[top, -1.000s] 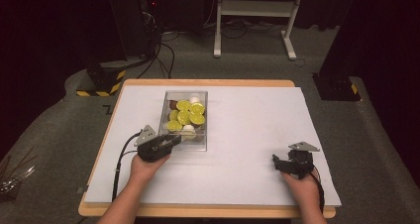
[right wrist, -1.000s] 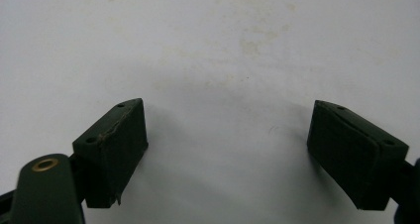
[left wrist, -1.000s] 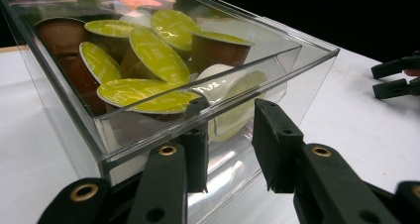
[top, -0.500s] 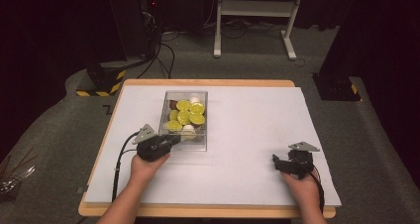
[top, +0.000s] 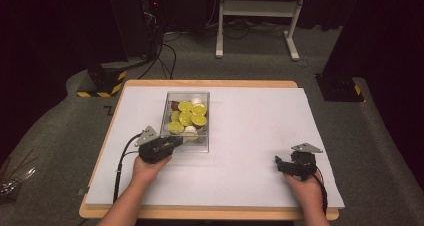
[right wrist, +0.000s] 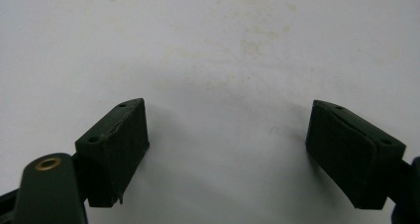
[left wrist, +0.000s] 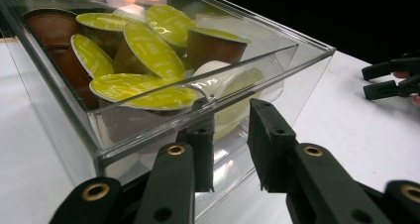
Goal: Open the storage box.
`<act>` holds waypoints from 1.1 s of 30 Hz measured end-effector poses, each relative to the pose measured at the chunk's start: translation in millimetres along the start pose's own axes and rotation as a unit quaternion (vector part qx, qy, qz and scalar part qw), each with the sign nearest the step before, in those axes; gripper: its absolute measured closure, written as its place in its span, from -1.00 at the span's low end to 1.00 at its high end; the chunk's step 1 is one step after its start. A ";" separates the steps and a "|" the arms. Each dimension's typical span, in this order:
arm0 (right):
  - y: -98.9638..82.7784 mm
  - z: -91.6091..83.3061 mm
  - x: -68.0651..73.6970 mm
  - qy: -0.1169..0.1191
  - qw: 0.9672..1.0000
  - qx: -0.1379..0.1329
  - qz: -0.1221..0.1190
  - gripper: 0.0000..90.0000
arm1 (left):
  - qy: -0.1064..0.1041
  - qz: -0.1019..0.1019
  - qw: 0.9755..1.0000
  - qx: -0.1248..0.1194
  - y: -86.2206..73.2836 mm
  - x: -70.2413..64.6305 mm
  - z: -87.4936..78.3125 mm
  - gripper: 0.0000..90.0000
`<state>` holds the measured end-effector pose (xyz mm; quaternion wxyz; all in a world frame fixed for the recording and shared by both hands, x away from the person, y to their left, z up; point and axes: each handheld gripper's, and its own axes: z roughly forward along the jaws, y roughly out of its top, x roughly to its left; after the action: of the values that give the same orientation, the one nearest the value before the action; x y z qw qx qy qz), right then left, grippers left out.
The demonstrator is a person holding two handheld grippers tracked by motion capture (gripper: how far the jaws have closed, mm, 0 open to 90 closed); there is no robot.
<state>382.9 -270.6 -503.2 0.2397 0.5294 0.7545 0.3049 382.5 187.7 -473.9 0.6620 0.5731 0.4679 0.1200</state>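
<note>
A clear plastic box (top: 167, 136) holds several coffee capsules (top: 186, 118) with green lids, plus brown and white ones. My left gripper (top: 175, 142) is at the box's near left corner. In the left gripper view, its fingers (left wrist: 200, 144) stand at the box's clear wall (left wrist: 277, 70) just under the rim, and the left gripper (left wrist: 230, 144) has just been closing. A gap is left between the pads, and they press on nothing that I can see. My right gripper (top: 280, 164) rests on the white table top at the near right. The right gripper (right wrist: 228, 149) is wide open with nothing between its jaws.
The white sheet (top: 250, 121) covers a wooden table. A white stand (top: 255, 16) and cables (top: 165, 56) are on the floor beyond it. The right gripper (left wrist: 391, 78) lies far off across the sheet in the left gripper view.
</note>
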 end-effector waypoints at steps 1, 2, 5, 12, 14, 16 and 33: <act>0.0 0.0 0.0 0.000 1.000 0.000 0.000 -0.63 | 0.000 0.000 1.000 0.000 0.0 0.0 0.0 0.63; 0.0 -0.1 0.0 0.000 1.000 0.000 0.000 -0.63 | -0.005 0.002 1.000 0.002 -0.2 1.4 -1.6 0.65; 0.0 -0.1 0.0 0.000 1.000 0.000 0.000 -0.62 | -0.014 0.000 1.000 0.003 -0.4 3.2 -3.1 0.70; -0.1 -0.1 0.1 0.001 1.000 -0.001 -0.001 -0.61 | -0.037 0.001 0.999 0.008 1.2 9.8 -6.3 0.76; -0.1 -0.1 0.1 0.001 1.000 -0.001 -0.001 -0.61 | -0.040 -0.003 0.999 0.008 1.5 10.4 -6.8 0.78; -0.1 -0.1 0.0 0.001 1.000 -0.001 -0.002 -0.61 | -0.044 -0.003 0.999 0.011 1.6 11.2 -7.3 0.78; -0.3 -0.3 0.3 0.001 1.000 -0.002 -0.002 -0.61 | -0.065 -0.015 0.998 0.006 0.9 16.0 -10.0 0.82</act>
<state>382.4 -270.5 -503.2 0.2402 0.5271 0.7554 0.3063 383.8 205.6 -479.9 0.6896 0.5765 0.4327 0.0695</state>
